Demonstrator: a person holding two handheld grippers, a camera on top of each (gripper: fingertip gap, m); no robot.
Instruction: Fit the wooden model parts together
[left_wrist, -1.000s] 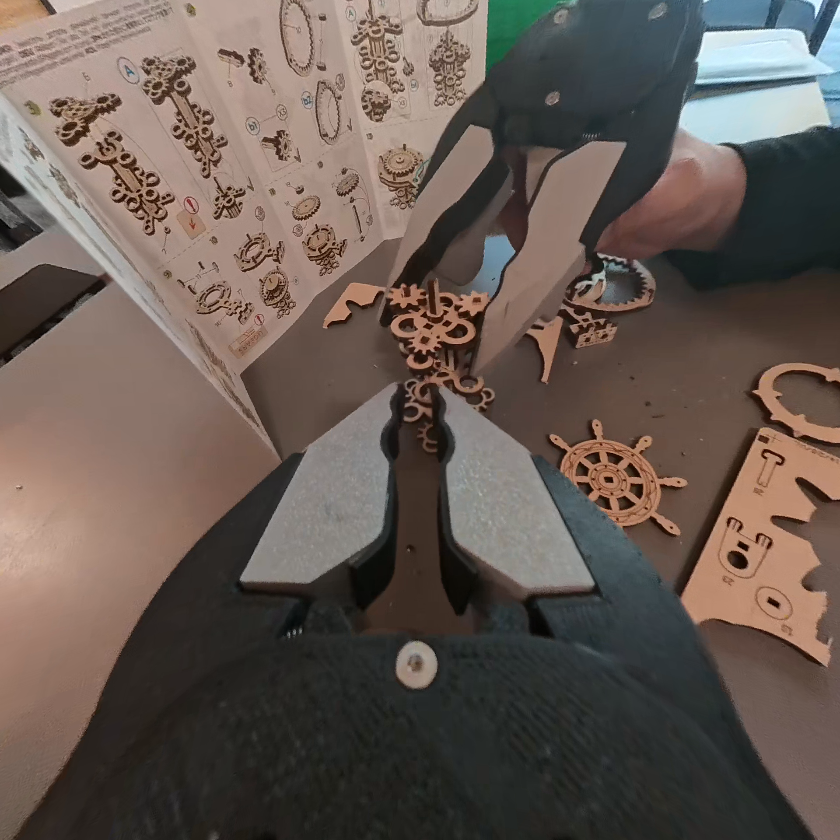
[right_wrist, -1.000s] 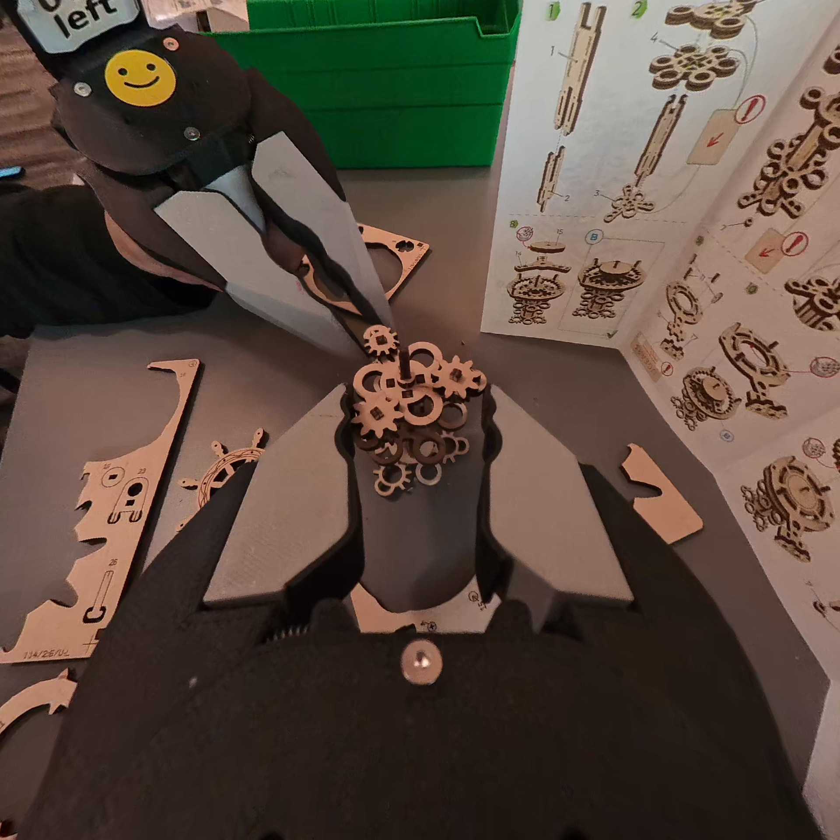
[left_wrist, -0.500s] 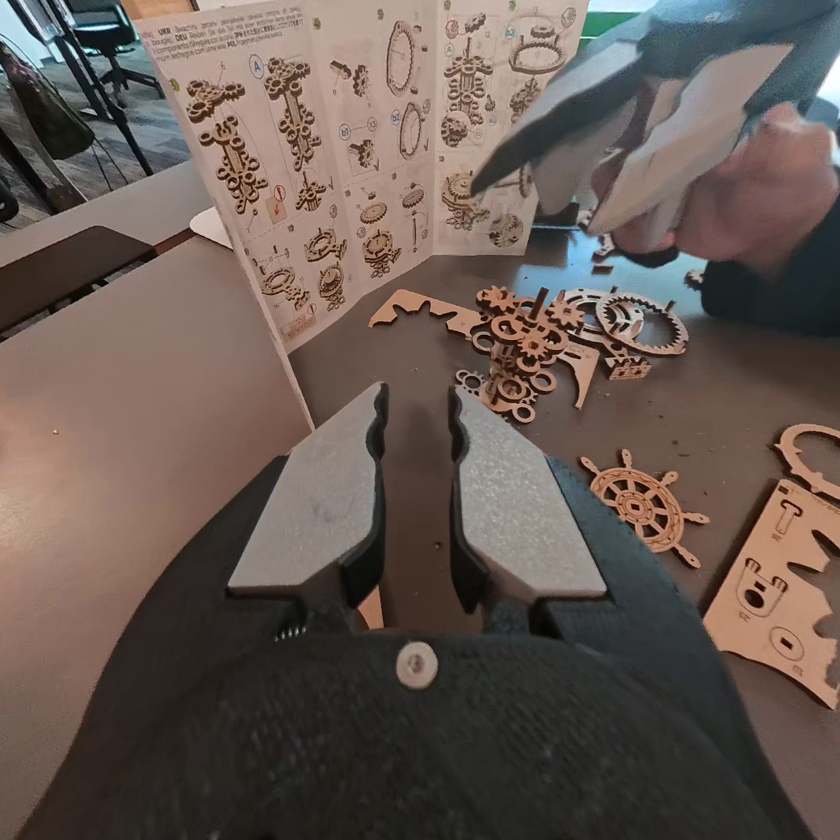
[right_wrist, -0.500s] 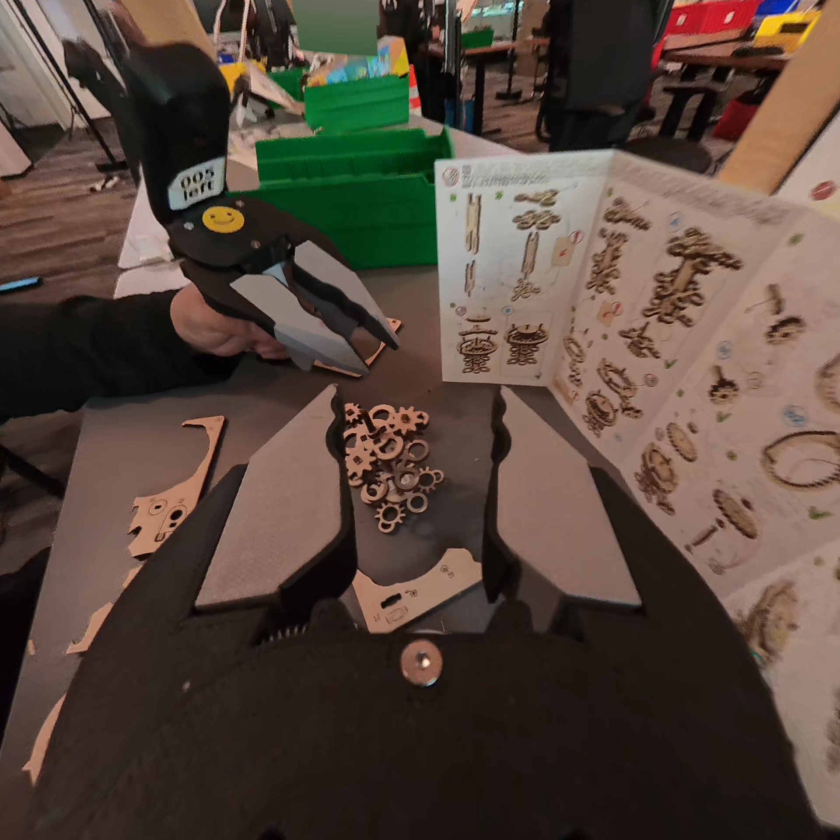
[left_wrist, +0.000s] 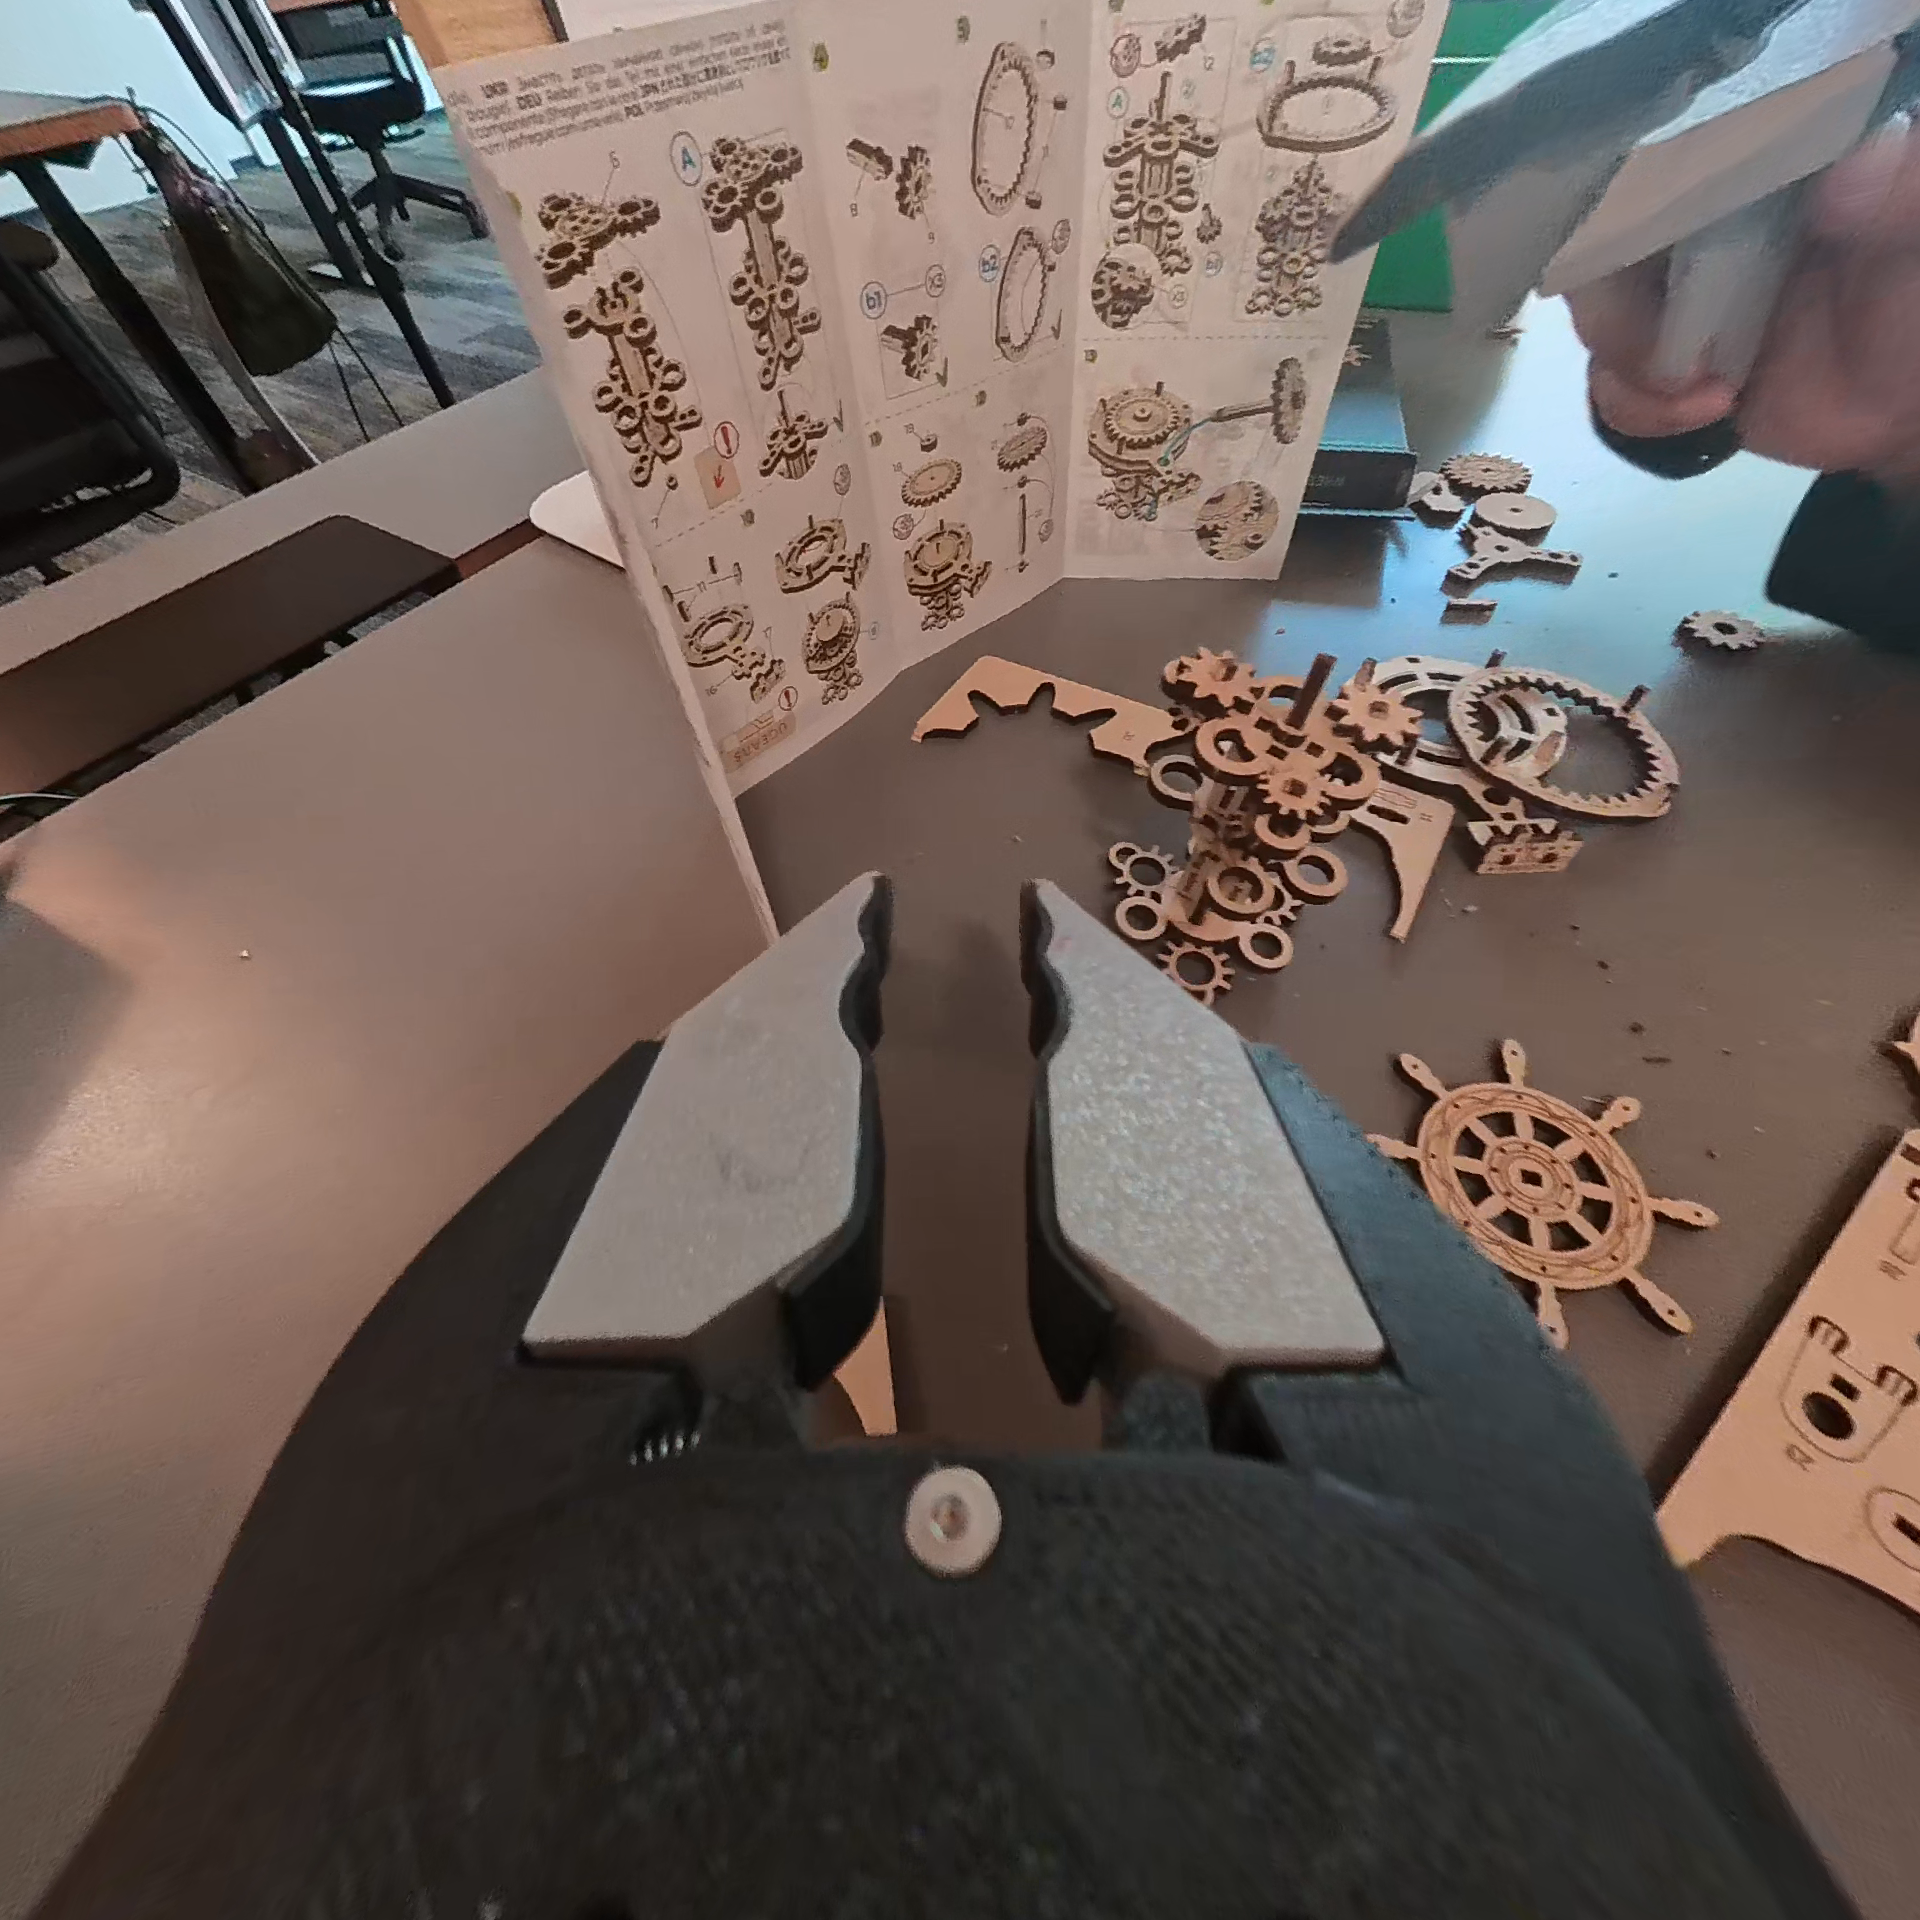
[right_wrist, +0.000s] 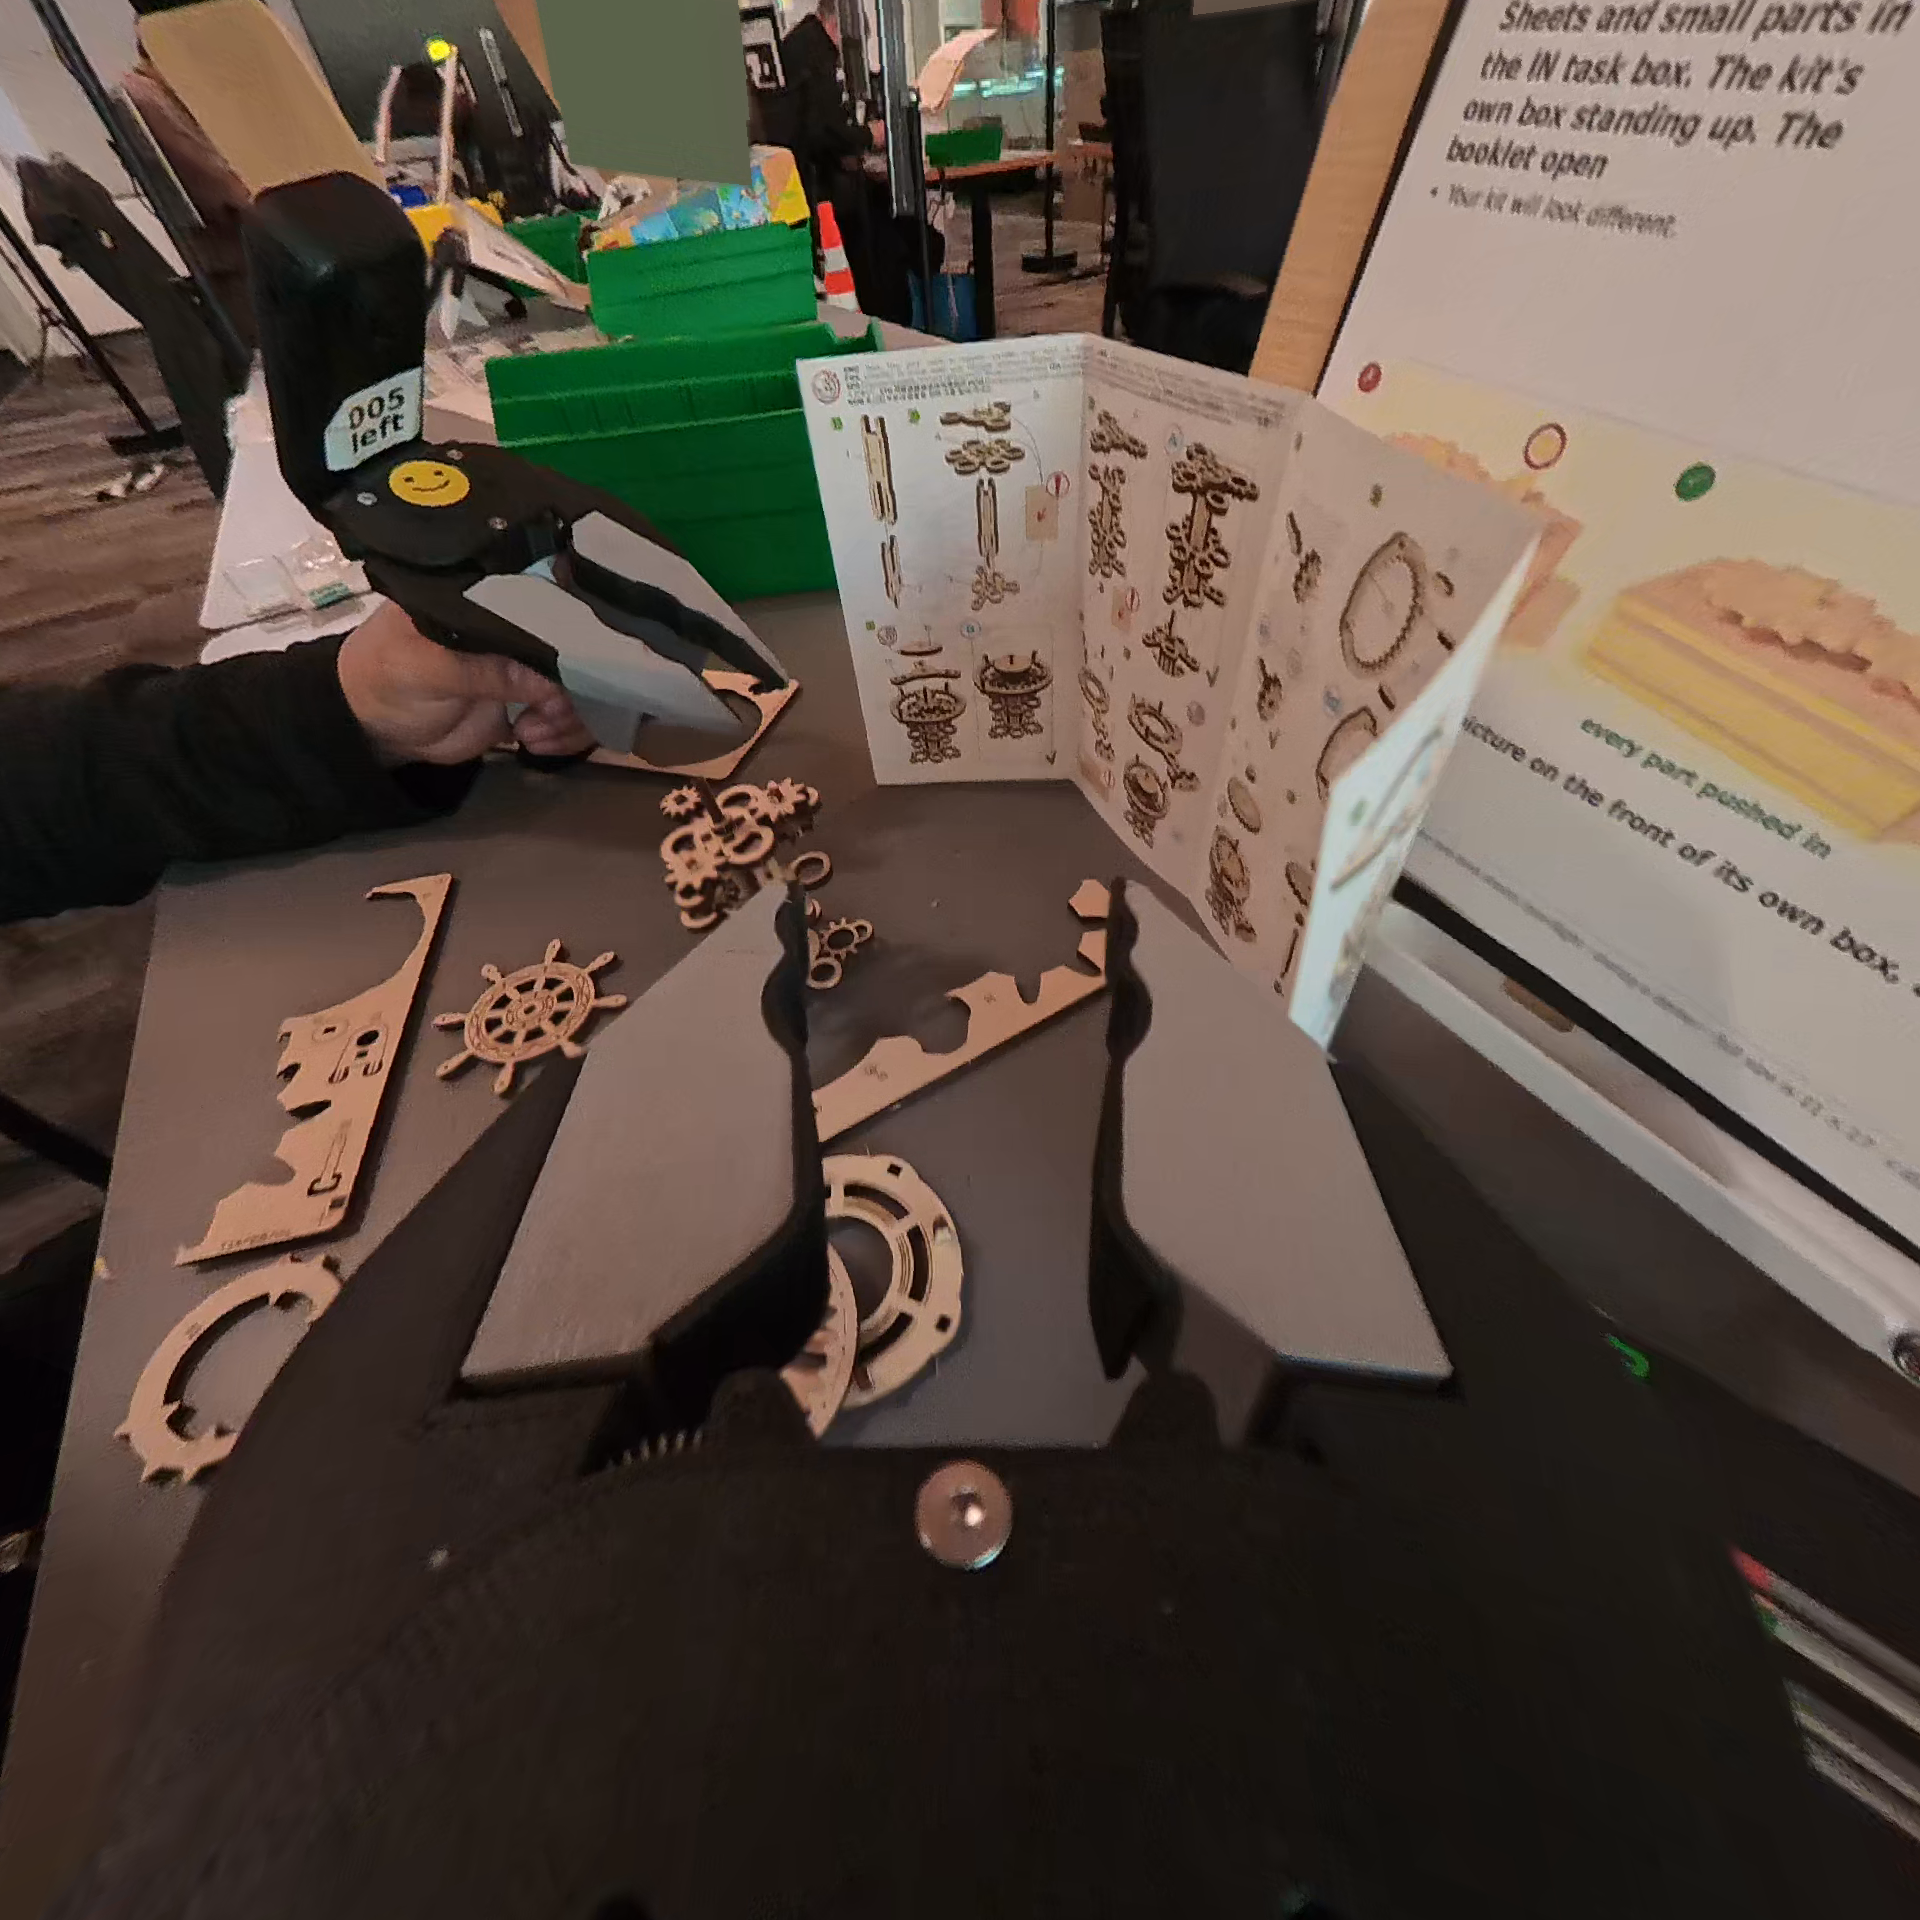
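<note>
The wooden gear assembly stands upright on the dark table, with stacked rings, small cogs and a centre pin. No gripper touches it. My left gripper is open and empty, drawn back to the near left of the assembly. My right gripper is wide open and empty, raised above the table on the near side of the assembly. A ring-gear part lies just right of the assembly; it also shows under my right gripper. The left gripper hovers beyond the assembly in the right wrist view.
A folded instruction booklet stands behind the parts. A ship's wheel, a notched strip, punched sheet remnants, a ring frame and small cogs lie around. Green bins are at the back, a poster board at the right. My right tips are about 20 cm from the ship's wheel, my left tips only 12 cm. Look for it in the right wrist view too.
Both grippers have let go of the gear assembly and pulled back and up from it. The left jaws opened; the right jaws spread wider. The assembly stays standing on the table.
</note>
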